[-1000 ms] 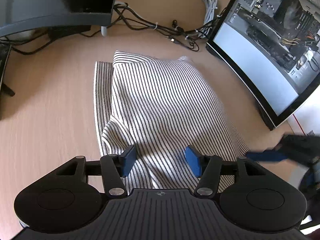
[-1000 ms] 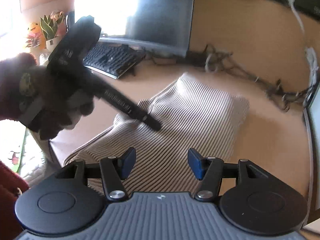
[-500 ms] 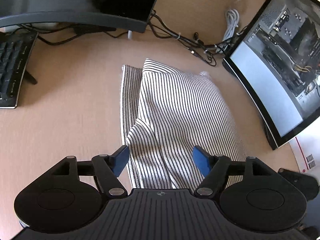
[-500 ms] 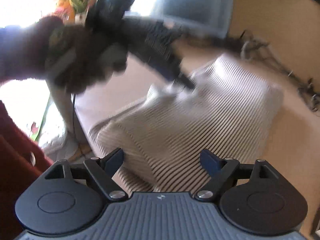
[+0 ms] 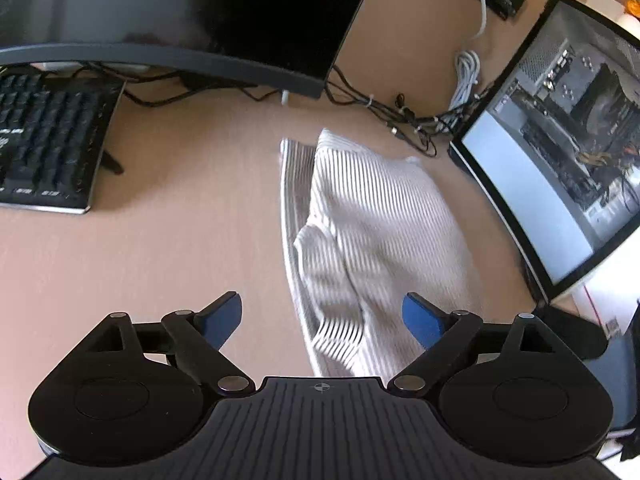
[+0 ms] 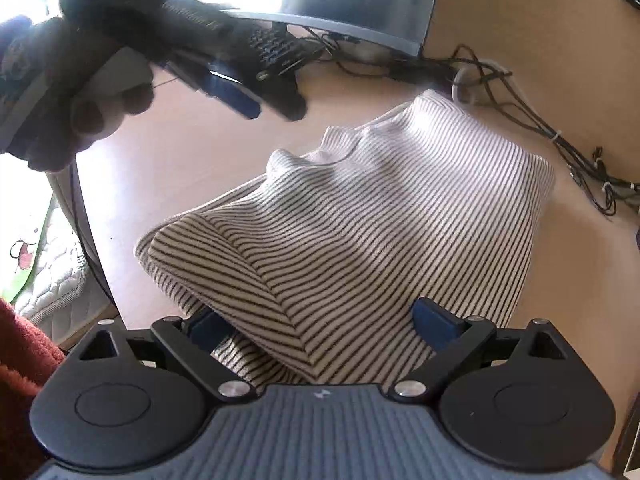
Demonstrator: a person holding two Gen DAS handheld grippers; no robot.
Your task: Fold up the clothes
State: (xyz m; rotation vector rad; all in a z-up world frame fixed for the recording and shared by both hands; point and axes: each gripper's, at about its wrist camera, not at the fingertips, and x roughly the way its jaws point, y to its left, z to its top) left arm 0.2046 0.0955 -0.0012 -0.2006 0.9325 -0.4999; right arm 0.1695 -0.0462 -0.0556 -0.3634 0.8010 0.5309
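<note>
striped garment (image 6: 384, 216): folded on counter (image 5: 160, 248), right of keyboard (image 5: 44, 140) | left gripper (image 5: 322, 318): jaws spread, empty, above garment | right gripper (image 6: 320, 326): jaws spread over garment's near edge

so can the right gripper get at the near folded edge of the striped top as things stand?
Probably yes. The right gripper is open, fingers either side of the striped top's near edge, nothing between. The left gripper hangs clear, above the desk.

Striped garment (image 6: 392, 216): cream with thin dark stripes, folded into a rumpled bundle, lying near the desk's (image 5: 160, 248) back edge.
</note>
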